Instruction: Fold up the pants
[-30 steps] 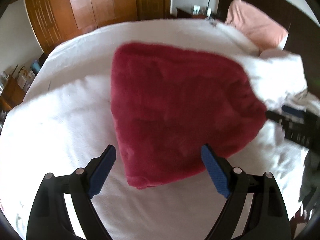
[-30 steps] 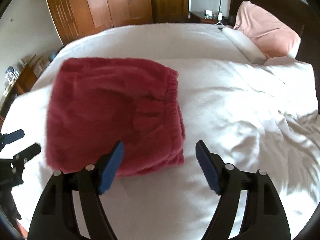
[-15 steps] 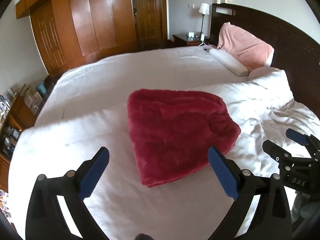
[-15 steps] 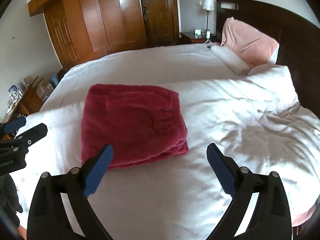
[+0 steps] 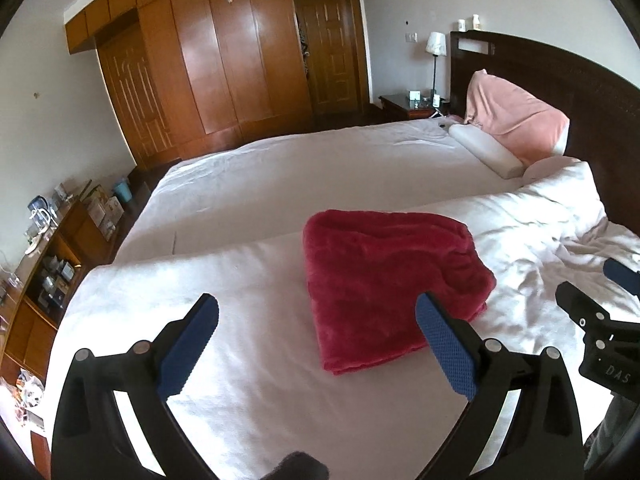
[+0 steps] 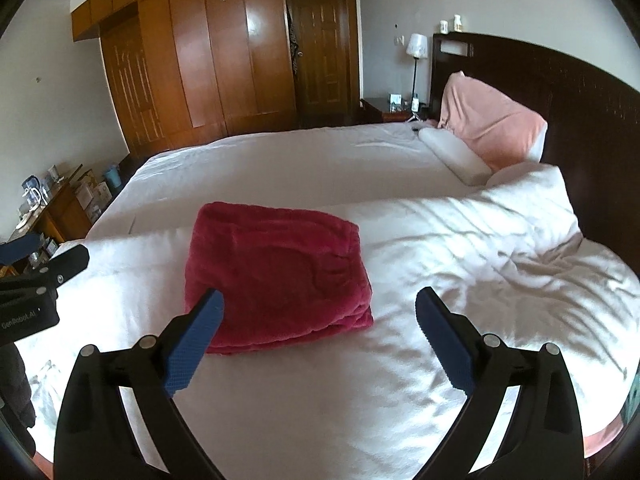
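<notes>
Lying folded near the bed's (image 5: 280,168) front edge, the red pants (image 5: 384,288) risk unfolding if snagged; left gripper (image 5: 316,344) and right gripper (image 6: 320,340) both gape apart, empty.

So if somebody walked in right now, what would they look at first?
Probably the fuzzy red pants, folded into a thick bundle in the middle of the white bed. Next, the pink pillow leaning on the dark headboard at the far right. Both grippers, left and right, hang open above the bed, holding nothing.
</notes>
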`<state>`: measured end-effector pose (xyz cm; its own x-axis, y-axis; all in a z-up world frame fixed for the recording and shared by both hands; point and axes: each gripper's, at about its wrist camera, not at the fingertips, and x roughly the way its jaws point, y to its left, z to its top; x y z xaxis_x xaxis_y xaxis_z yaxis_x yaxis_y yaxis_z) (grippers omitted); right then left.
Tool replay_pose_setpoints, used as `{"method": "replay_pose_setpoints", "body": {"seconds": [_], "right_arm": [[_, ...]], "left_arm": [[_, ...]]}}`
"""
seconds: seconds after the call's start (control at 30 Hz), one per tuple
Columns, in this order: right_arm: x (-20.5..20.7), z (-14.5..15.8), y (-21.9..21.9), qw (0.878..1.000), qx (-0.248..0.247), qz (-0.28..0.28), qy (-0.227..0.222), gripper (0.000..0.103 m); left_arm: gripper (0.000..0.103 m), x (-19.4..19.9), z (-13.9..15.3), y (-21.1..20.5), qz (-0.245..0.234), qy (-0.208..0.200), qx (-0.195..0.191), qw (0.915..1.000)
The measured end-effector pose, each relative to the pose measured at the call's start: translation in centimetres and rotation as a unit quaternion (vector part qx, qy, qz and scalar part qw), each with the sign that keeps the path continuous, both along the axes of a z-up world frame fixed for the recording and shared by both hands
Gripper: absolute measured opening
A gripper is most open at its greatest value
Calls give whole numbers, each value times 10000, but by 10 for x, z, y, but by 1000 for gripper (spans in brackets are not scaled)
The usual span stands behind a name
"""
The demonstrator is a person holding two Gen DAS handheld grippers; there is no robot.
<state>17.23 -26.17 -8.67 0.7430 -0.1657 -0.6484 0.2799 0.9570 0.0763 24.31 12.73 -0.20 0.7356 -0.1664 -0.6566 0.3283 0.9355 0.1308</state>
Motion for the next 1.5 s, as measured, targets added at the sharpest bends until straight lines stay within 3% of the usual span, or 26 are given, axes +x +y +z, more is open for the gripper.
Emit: {"method": "replay_pose_setpoints", "body": {"seconds": [1.5], "right_arm": [[32, -8, -15, 9995, -102, 79, 285, 98]], "left_arm": [[98, 28, -12, -14, -175, 239, 90, 9995]]}}
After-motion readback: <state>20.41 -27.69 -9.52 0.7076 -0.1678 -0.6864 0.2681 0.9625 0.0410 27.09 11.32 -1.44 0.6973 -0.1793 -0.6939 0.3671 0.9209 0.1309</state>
